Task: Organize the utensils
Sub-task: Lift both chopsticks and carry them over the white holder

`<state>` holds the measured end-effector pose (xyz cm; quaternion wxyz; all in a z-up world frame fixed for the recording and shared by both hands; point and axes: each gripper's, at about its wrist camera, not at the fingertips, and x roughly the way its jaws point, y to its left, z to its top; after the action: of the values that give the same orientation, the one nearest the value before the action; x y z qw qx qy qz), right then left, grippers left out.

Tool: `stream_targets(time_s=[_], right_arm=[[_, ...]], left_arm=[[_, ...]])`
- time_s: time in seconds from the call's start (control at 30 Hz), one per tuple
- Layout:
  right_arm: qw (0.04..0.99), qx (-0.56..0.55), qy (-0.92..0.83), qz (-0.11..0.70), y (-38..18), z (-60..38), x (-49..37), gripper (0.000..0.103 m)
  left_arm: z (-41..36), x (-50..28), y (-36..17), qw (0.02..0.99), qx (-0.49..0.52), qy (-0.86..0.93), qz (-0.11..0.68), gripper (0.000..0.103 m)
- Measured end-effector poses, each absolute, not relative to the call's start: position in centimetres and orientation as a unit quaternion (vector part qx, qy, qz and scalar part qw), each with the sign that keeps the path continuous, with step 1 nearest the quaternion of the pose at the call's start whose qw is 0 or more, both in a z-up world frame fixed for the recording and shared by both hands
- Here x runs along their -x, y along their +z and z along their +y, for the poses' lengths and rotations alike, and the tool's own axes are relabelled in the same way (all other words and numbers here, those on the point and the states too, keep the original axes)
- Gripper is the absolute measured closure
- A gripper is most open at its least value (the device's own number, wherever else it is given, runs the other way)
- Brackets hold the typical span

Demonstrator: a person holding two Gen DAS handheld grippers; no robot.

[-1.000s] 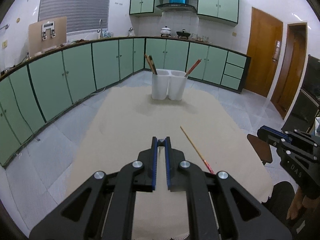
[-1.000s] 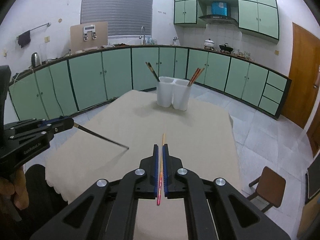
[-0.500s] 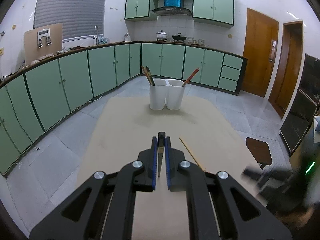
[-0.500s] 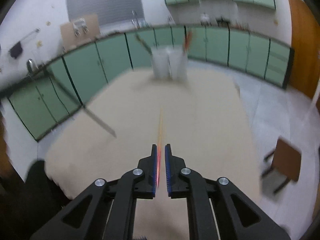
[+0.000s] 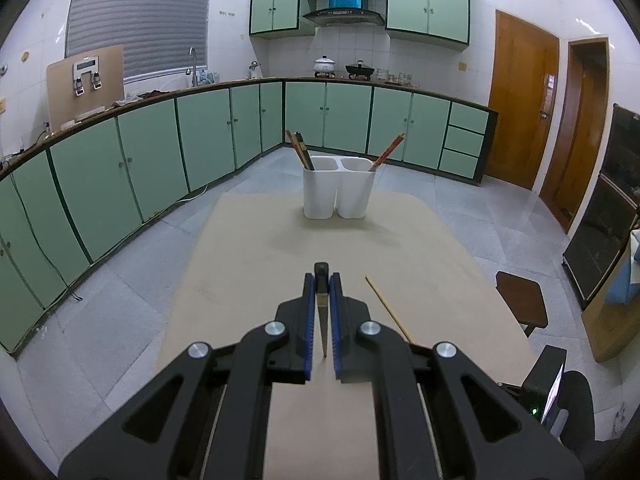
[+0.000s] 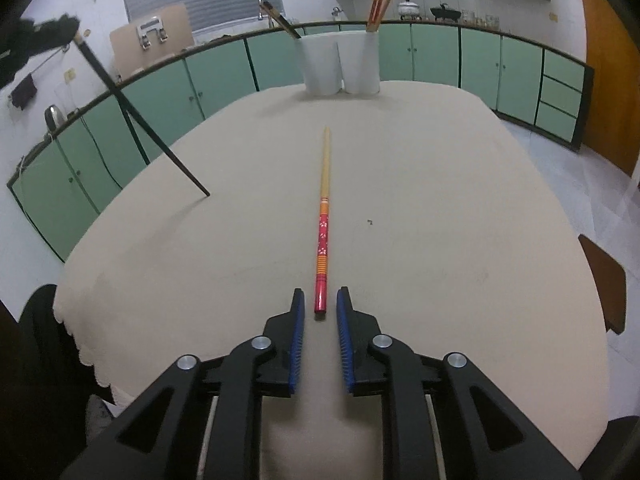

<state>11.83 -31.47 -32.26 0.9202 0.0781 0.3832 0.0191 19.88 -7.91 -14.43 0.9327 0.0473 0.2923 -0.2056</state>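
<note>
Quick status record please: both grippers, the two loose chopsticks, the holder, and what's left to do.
left gripper: shut on the dark chopstick, held off the table
right gripper: open, fingers have just been opening, either side of the red chopstick's end, not pressing it
red chopstick: flat on the table, tip toward the holder
holder: white, two compartments, far end of the table; dark chopsticks in the left one, red in the right
left to do: both loose chopsticks not yet in the holder
</note>
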Motion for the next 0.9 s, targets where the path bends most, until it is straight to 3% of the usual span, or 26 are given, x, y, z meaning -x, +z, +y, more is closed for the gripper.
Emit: stream_targets(time_s=[0.07,0.27,0.63,0.9], right_arm=[[0.919,-0.076,0.017,0.386,-32.1,-31.4,-12.0,0.097],[0.914,-0.107,0.018,0.391,-28.6,-32.8,-12.0,0.097],[0.933,-0.084,0.029,0.349,-14.3,-36.3,-12.6,0.097],[0.927,-0.051,0.057,0.368,-11.2,-35.8,-16.7,0.097]], left_arm=[[-8.0,-20.0,-14.4,0.932,-0.051,-0.208,0.293,0.097],[-7.7,-20.8,-14.0,0.924,-0.051,-0.218,0.309,0.097],[-7.5,-22.6,-13.5,0.915,-0.064,-0.228,0.326,0.097],[-8.0,-23.0,-13.4,0.911,-0.066,-0.235,0.332,0.097]])
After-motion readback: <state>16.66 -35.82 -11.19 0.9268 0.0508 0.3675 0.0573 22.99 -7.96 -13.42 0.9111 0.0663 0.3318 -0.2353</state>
